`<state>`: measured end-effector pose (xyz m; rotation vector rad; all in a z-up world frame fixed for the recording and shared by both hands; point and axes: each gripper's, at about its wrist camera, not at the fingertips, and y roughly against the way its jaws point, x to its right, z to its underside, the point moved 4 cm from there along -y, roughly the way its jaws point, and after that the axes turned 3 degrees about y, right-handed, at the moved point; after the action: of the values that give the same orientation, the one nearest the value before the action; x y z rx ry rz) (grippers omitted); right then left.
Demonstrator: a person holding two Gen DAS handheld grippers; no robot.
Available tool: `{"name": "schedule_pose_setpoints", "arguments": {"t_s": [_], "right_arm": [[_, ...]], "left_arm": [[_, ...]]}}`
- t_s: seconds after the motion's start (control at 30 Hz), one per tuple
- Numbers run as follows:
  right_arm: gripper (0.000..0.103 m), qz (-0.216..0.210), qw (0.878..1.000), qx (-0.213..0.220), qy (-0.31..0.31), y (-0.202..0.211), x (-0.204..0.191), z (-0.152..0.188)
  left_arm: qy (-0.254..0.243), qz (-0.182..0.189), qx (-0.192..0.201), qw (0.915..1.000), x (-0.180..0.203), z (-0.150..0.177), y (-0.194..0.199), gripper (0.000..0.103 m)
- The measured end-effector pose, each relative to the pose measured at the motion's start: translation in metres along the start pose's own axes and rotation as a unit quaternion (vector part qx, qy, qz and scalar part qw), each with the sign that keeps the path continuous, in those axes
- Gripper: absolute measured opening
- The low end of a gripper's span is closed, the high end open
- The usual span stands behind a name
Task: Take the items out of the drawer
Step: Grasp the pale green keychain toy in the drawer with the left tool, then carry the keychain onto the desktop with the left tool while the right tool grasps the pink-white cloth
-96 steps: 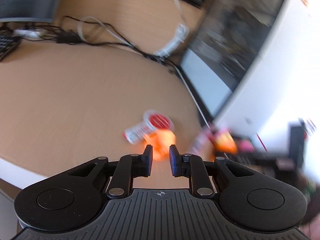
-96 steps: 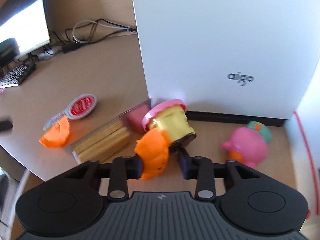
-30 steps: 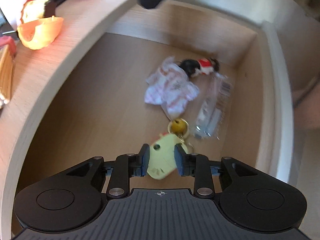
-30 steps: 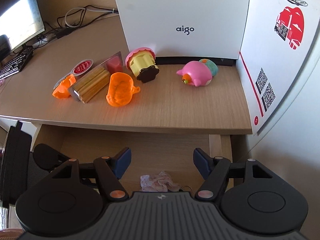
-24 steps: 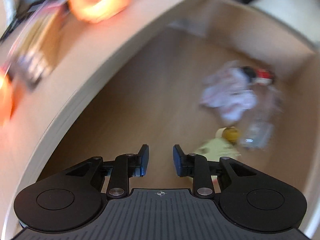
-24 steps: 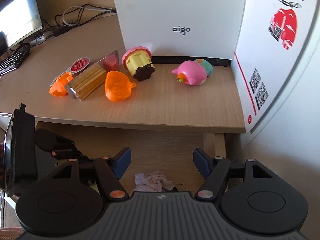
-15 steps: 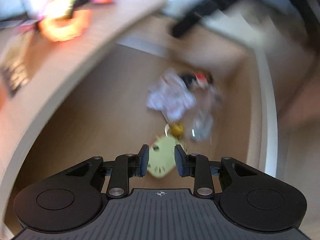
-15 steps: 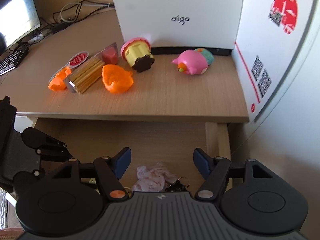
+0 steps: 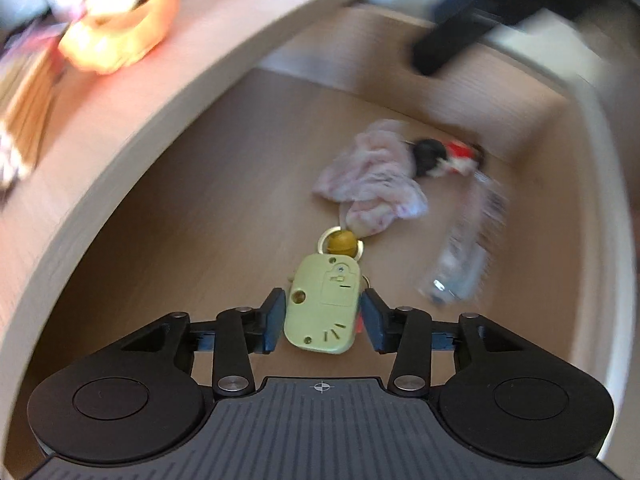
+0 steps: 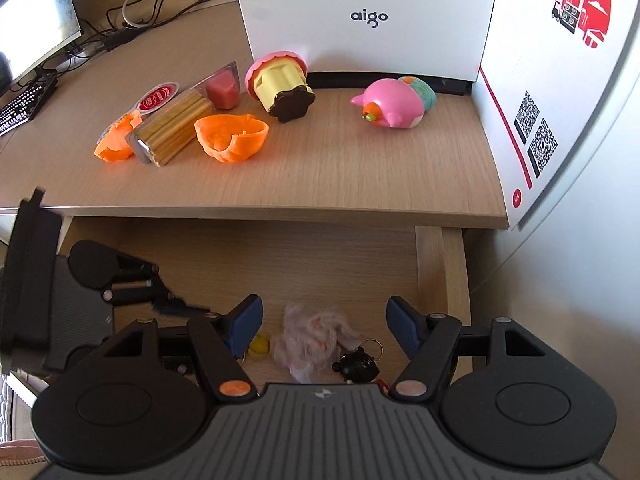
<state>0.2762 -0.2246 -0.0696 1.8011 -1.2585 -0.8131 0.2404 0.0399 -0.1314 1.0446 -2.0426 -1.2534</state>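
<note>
**Operator:** What is my left gripper (image 9: pixel 322 320) doing?

**Guide:** You are pointing it down into the open drawer (image 9: pixel 168 216). Its jaws are opening, and the pale green key fob (image 9: pixel 323 304) is lying between them on the drawer floor. Narrow gaps are showing on both sides, so the pads are not pressing on it.

**Operator:** What else is lying in the drawer?

**Guide:** A yellow bead on a ring (image 9: pixel 341 241) is touching the fob's far end. Beyond it a crumpled pink cloth (image 9: pixel 372 184) is lying beside a small black and red figure (image 9: pixel 440 156). A clear packet (image 9: pixel 464 256) is lying to the right, blurred.

**Operator:** And my right gripper (image 10: pixel 324 326)?

**Guide:** You are holding it above the drawer with its jaws standing wide apart and nothing between them. On the desk (image 10: pixel 320 176) beyond, an orange shell (image 10: pixel 230 138) and a pink toy (image 10: pixel 394 104) are sitting well apart.
</note>
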Motion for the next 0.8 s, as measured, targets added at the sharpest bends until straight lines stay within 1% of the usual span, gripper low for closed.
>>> {"name": "schedule_pose_setpoints", "arguments": {"t_s": [0.07, 0.13, 0.2, 0.23, 0.3, 0.33, 0.4, 0.5, 0.53, 0.6, 0.7, 0.8], "right_arm": [[0.069, 0.0, 1.0, -0.003, 0.002, -0.002, 0.0, 0.001], [0.069, 0.003, 1.0, -0.005, 0.006, -0.003, -0.001, 0.003], [0.069, 0.008, 1.0, -0.006, 0.009, -0.004, 0.0, 0.004], [0.069, 0.01, 1.0, -0.007, 0.01, -0.004, 0.001, 0.005], [0.069, 0.011, 1.0, -0.01, 0.015, -0.007, 0.001, 0.006], [0.069, 0.009, 1.0, -0.014, 0.017, -0.009, 0.001, 0.007], [0.069, 0.001, 1.0, -0.021, 0.012, -0.013, 0.003, 0.007], [0.069, -0.028, 0.999, -0.04, -0.014, -0.028, 0.006, 0.005], [0.069, -0.03, 0.998, -0.049, -0.008, -0.035, 0.003, 0.004], [0.069, -0.017, 0.997, -0.061, 0.04, -0.048, -0.012, 0.002], [0.069, 0.005, 0.99, -0.084, 0.115, -0.074, -0.035, 0.002], [0.069, 0.016, 0.981, -0.12, 0.149, -0.103, -0.045, 0.004]], "left_arm": [[0.042, -0.013, -0.005, 0.999, -0.008, -0.001, -0.009, 0.047], [0.084, -0.005, 0.0, 0.9964, -0.015, -0.002, -0.01, 0.047], [0.134, 0.009, -0.007, 0.9909, -0.023, -0.002, -0.01, 0.045], [0.165, 0.021, -0.02, 0.9858, -0.028, -0.001, -0.01, 0.045], [0.235, 0.04, -0.04, 0.9703, -0.038, 0.004, -0.009, 0.045], [0.257, 0.045, -0.046, 0.9643, -0.041, 0.007, -0.008, 0.045], [0.277, 0.046, -0.047, 0.9585, -0.044, 0.014, -0.004, 0.043], [0.296, 0.024, -0.037, 0.954, -0.047, 0.023, 0.013, 0.043], [0.304, 0.018, -0.029, 0.9521, -0.05, 0.026, 0.024, 0.043], [0.32, 0.013, -0.003, 0.9474, -0.05, 0.031, 0.05, 0.042], [0.348, 0.008, 0.034, 0.937, -0.044, 0.041, 0.088, 0.042], [0.357, -0.002, 0.07, 0.9316, -0.031, 0.049, 0.121, 0.042]]}}
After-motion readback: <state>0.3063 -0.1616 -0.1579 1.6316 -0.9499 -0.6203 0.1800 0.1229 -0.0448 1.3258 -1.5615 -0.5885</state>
